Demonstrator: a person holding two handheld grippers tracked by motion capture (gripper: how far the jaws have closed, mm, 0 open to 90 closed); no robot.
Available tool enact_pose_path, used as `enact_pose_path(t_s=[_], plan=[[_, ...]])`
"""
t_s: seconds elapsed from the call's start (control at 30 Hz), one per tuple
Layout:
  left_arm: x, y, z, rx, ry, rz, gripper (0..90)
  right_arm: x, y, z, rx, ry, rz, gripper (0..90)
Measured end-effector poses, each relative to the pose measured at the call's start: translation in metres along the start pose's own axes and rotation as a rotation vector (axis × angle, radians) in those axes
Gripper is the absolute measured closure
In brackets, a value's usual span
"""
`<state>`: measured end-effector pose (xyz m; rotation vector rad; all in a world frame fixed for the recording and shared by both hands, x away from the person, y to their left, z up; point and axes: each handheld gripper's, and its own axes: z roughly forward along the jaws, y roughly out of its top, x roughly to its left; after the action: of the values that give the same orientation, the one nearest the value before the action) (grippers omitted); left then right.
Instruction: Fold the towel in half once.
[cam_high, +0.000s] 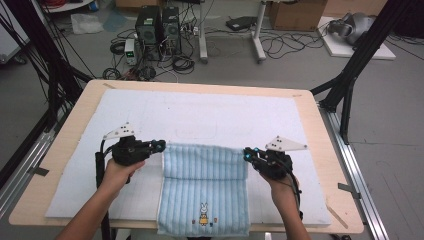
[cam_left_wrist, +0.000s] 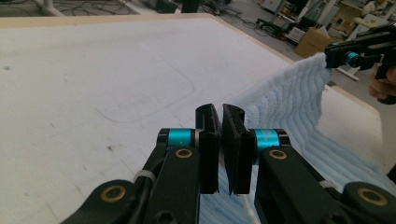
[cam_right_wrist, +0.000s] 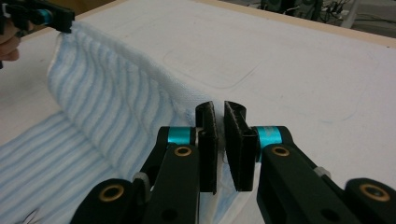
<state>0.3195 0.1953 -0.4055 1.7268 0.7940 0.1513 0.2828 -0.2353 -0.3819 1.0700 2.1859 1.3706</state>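
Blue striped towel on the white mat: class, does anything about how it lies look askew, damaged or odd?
Nothing looks damaged or spilled. The blue towel lies square on the white mat, but its near end, with the rabbit picture, hangs past the table edge. Its far edge is lifted off the mat, pinched at each corner by the left gripper and right gripper.

**Wooden table with a white mat and a blue towel**

A light wooden table (cam_high: 70, 150) with rounded corners stands on a grey floor (cam_high: 390, 125). A large white padded mat (cam_high: 210, 115) covers nearly all of its top, leaving a bare wooden border around it. On the mat, at the near middle, lies a pale blue striped towel (cam_high: 205, 195), its near end hanging just over the table's front edge. A faint rounded-rectangle outline marks the mat's centre.
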Motion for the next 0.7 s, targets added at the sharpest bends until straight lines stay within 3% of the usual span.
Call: enact_pose_path(t_s=[0.27,0.37,0.47,0.57,0.6,0.7], plan=[[-0.016,-0.028,-0.008,0.076,-0.04,0.003,84.1,0.018,-0.03,-0.014,0.064,0.03,-0.01,83.7],[-0.021,-0.035,-0.012,0.088,-0.051,0.0,79.8,0.021,-0.04,-0.019,0.09,0.029,-0.003,83.4],[-0.016,-0.035,-0.013,0.065,0.006,-0.031,54.8,0.02,-0.046,-0.022,0.1,0.023,0.012,76.3],[-0.006,-0.031,-0.014,0.031,0.064,-0.057,49.3,0.014,-0.042,-0.025,0.047,0.01,0.07,63.5],[-0.003,-0.029,-0.014,0.02,0.082,-0.056,49.2,0.011,-0.04,-0.026,0.023,0.009,0.092,63.2],[0.009,-0.024,-0.009,0.011,0.117,-0.078,49.2,0.004,-0.034,-0.023,0.012,-0.046,0.086,62.4]])
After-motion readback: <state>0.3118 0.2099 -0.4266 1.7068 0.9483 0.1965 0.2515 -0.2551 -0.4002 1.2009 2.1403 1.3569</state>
